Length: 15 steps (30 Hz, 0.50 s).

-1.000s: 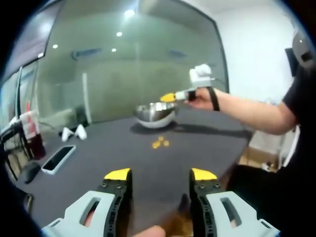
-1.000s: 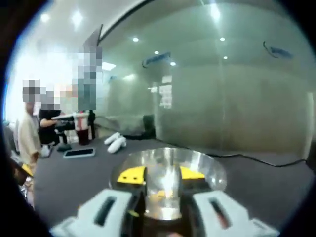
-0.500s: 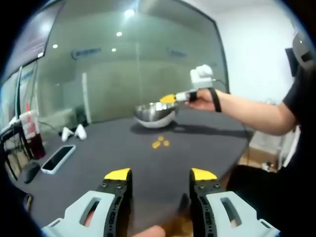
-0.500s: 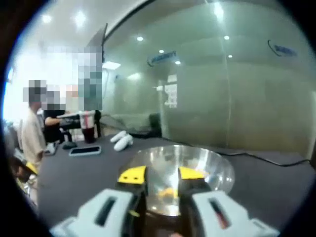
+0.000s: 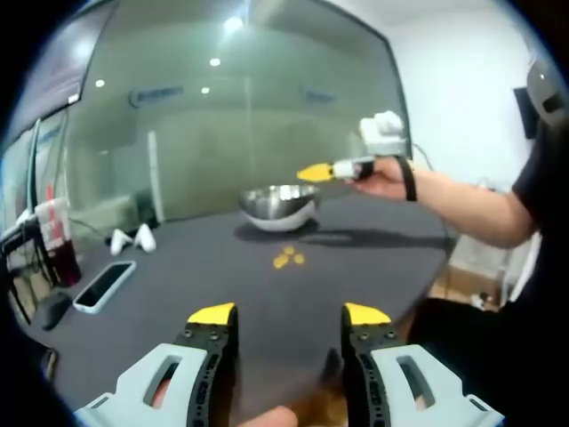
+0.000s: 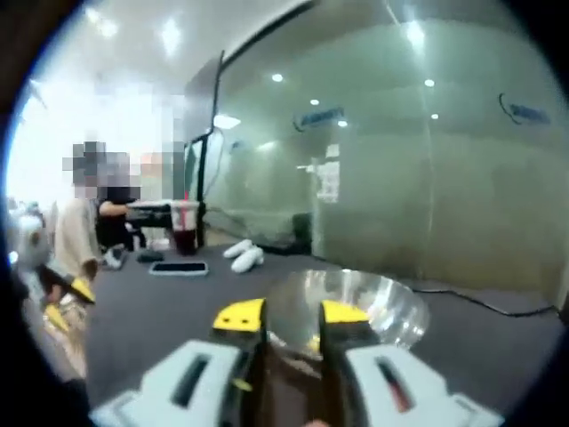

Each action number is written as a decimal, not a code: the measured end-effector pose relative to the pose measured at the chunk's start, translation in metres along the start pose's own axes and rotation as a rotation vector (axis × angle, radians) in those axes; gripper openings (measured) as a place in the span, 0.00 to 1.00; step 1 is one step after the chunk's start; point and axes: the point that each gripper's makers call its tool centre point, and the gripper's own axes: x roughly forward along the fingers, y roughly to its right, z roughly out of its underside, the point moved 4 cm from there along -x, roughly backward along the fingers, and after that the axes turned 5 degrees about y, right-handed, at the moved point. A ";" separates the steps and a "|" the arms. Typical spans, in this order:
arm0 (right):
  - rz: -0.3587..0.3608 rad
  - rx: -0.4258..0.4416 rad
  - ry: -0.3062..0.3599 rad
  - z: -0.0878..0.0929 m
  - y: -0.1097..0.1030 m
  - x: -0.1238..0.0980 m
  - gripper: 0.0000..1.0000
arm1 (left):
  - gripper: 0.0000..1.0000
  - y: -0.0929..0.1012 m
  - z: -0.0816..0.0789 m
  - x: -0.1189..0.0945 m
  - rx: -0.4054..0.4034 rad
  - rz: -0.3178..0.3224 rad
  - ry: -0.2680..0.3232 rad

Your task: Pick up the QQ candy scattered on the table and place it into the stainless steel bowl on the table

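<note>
Left gripper view, left to right. Phone [image 5: 105,285] and a pair of white objects [image 5: 133,238] are lying on the dark table [image 5: 356,267], far left. The left gripper [image 5: 289,315] is hovering low over the near table edge with its yellow-tipped jaws standing wide apart and nothing between them; it is not moving from where it was a second ago. Mid-table, a small cluster of yellow QQ candy [image 5: 286,258] is still lying loose, just in front of the stainless steel bowl [image 5: 278,205] and apart from it. To the right, the right gripper [image 5: 313,172], held in the person's hand [image 5: 384,178], is now lifting up and away from the bowl's right rim; half a second ago its tips were sitting at the rim.

Right gripper view, left to right. People are standing at the far left by a dark cup [image 6: 185,238]; a phone [image 6: 179,267] is lying beside it. The right gripper [image 6: 291,313] is showing its jaws parted by a narrow gap, with no candy visible between them. The bowl [image 6: 356,307] is sliding lower and farther off behind the jaws than before, and a yellow spot, probably candy, is showing inside it near the right tip.

Judgement: one drop into the bowl looks complete and the right gripper is retreating. The task is not finished, since the cluster on the table is still waiting; the next pick should be going there.
</note>
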 end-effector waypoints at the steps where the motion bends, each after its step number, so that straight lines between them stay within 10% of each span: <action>1: -0.024 0.008 -0.005 0.004 -0.004 -0.005 0.23 | 0.48 0.000 0.000 0.000 0.000 -0.001 0.000; 15: -0.075 0.017 -0.093 0.060 -0.015 -0.057 0.22 | 0.48 0.000 0.000 0.000 -0.001 0.002 0.005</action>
